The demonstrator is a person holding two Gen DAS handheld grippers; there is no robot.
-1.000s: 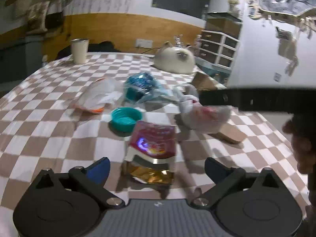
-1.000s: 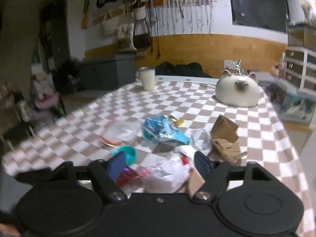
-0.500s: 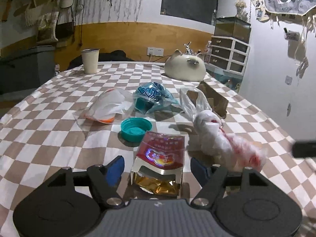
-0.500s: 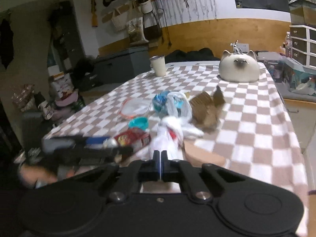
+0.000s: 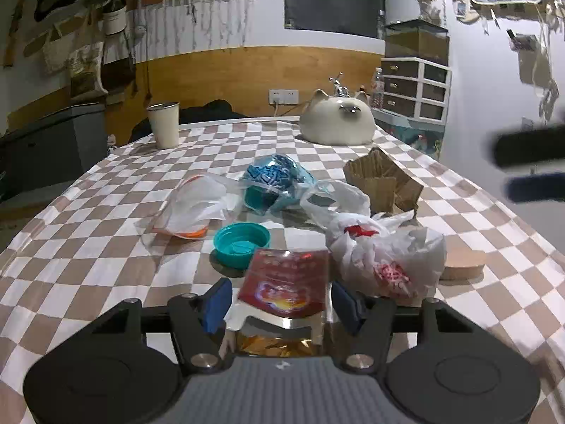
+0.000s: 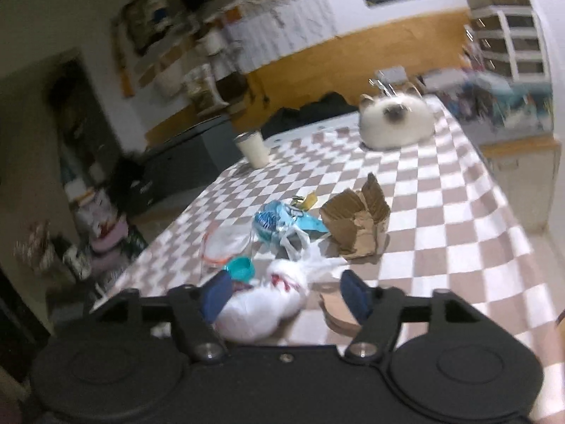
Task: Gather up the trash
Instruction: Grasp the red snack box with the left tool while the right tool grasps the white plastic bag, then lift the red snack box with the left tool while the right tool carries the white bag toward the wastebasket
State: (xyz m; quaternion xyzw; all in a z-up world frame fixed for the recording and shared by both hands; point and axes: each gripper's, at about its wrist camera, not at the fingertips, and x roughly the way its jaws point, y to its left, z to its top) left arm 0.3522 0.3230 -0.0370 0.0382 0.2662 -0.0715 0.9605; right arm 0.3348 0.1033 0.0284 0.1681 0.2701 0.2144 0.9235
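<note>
A red snack packet (image 5: 286, 282) with a torn gold end lies on the checkered tablecloth (image 5: 88, 247). My left gripper (image 5: 282, 304) straddles it, its jaws closing, with a small gap still showing at the left pad. A crumpled white plastic bag (image 5: 385, 258) with red print rests just right of the packet. In the right wrist view that bag (image 6: 261, 304) lies between and below the fingers of my right gripper (image 6: 285, 298), whose jaws are opening and do not press on it. The right gripper shows as a dark blur (image 5: 529, 162) at the left view's right edge.
Behind the packet lie a teal lid (image 5: 242, 243), a clear bag with an orange strip (image 5: 196, 208), a blue wrapper (image 5: 275, 180) and torn brown cardboard (image 5: 385, 180). A round tan disc (image 5: 462, 265) sits beside the white bag. A cup (image 5: 163, 125) and a cat-shaped figure (image 5: 337, 123) stand far back.
The left jaws narrowed around the red packet. The right gripper, shut on the white bag half a second ago, let it go; the bag now rests on the table. The right view tilted.
</note>
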